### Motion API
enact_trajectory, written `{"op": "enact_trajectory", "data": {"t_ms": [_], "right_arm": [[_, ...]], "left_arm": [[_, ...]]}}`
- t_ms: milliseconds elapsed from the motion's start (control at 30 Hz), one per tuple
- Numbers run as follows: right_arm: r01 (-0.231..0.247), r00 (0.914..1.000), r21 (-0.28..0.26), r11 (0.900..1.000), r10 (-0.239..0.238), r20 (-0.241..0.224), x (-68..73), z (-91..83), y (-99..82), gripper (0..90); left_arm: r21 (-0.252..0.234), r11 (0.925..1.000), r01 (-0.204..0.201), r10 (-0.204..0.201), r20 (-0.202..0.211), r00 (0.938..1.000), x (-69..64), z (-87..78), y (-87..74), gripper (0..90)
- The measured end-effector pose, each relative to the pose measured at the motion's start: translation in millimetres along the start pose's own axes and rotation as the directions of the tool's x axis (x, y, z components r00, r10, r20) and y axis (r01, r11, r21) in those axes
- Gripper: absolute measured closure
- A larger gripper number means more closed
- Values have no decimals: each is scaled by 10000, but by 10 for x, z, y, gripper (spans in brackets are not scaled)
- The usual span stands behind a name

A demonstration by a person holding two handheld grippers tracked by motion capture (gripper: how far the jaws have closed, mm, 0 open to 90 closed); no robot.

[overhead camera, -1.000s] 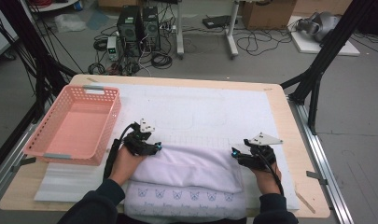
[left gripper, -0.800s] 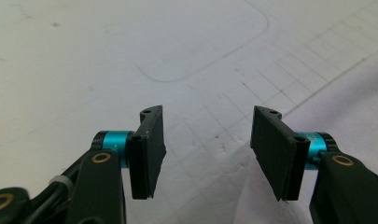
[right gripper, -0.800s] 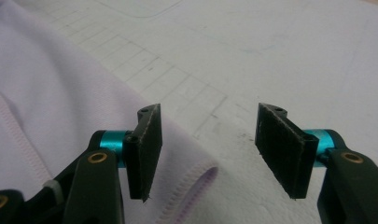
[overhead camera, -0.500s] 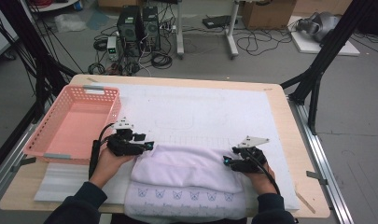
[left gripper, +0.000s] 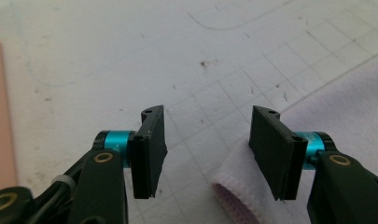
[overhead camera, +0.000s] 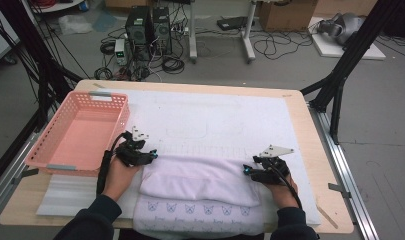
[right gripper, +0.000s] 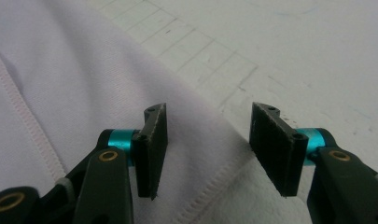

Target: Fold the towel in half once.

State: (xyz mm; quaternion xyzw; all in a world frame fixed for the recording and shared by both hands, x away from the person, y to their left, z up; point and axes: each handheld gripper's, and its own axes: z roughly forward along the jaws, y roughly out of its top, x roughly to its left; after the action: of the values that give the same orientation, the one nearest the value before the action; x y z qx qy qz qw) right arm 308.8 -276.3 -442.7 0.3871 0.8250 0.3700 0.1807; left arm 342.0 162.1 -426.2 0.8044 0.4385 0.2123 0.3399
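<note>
A wooden desk carries a white gridded foam mat; beyond it, grey floor with tangled cables. The soft, folded white cloth garment lies at the mat's near edge. At its left and right ends, the left tool and right tool, jaws just closing, stand spread, pinching nothing. A pink plastic lattice basket sits left.

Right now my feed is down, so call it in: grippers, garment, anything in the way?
Left gripper open. Right gripper open. Folded white garment flat on the mat. Pink basket off left, clear.

garment: near hem cut by bottom edge | forearms: cut off
</note>
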Motion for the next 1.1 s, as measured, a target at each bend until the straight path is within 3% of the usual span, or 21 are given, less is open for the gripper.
{"op": "enact_trajectory", "data": {"t_ms": [67,133,200,267,300,333,367,400,433,500,567,633,700,733,867,967,1100], "right_arm": [[-96,9999,-88,9999,96,-61,-12,-33,0,467],[-135,9993,-155,9998,130,-343,-20,-51,-3,457],[-106,9981,134,9999,114,-612,-11,-32,-17,455],[70,9986,236,9997,-57,-517,12,-14,-30,479],[55,9988,278,9996,-41,-488,15,-15,-27,498],[62,9989,321,9995,-47,-476,13,-20,-27,556],[82,9981,354,9993,-60,-607,5,-23,-31,583],[34,9979,311,9995,-13,-647,-2,-27,-39,646],[-48,9968,338,9994,74,-791,-12,-34,-45,768],[-83,9937,390,9992,126,-1116,-27,-44,-48,844],[71,9945,357,9993,-33,-1045,-41,-38,-33,858],[191,9992,16,9998,-191,-347,-70,-48,8,864],[13,10000,-344,9994,-10,88,-129,-55,59,865],[-70,9996,-489,9988,84,282,-181,-40,100,865],[-2,9976,-281,9996,22,694,-322,63,229,865],[-30,9954,-443,9990,73,958,-409,105,332,865],[230,9890,-664,9975,-130,1475,-503,152,512,865]], "left_arm": [[-412,9989,213,-170,1024,9946,13,-55,-6,453],[-586,9966,585,-464,1894,9808,21,-69,-43,451],[-227,9985,502,-449,1943,9799,13,-19,-96,443],[246,9992,305,-346,1932,9806,11,42,-152,454],[87,9997,224,-236,1904,9814,7,43,-177,458],[-18,9999,162,-156,1810,9834,7,35,-190,500],[-78,9999,152,-134,1931,9811,21,25,-203,551],[-110,9996,252,-222,2206,9751,30,21,-215,673],[-103,9996,252,-220,2428,9698,37,20,-220,793],[-147,9980,618,-562,2498,9667,63,31,-216,834],[-332,9944,1001,-892,2422,9661,104,46,-205,844],[-579,9883,1412,-1240,2348,9641,141,67,-159,850],[-820,9870,1383,-1190,2061,9713,167,95,-57,855],[-882,9852,1469,-1263,2058,9704,174,111,-13,855],[-1175,9826,1441,-1234,1682,9780,228,189,230,857],[-1218,9804,1546,-1348,1568,9784,291,266,360,857],[-1718,9654,1961,-1727,1419,9747,380,335,482,857]]}}
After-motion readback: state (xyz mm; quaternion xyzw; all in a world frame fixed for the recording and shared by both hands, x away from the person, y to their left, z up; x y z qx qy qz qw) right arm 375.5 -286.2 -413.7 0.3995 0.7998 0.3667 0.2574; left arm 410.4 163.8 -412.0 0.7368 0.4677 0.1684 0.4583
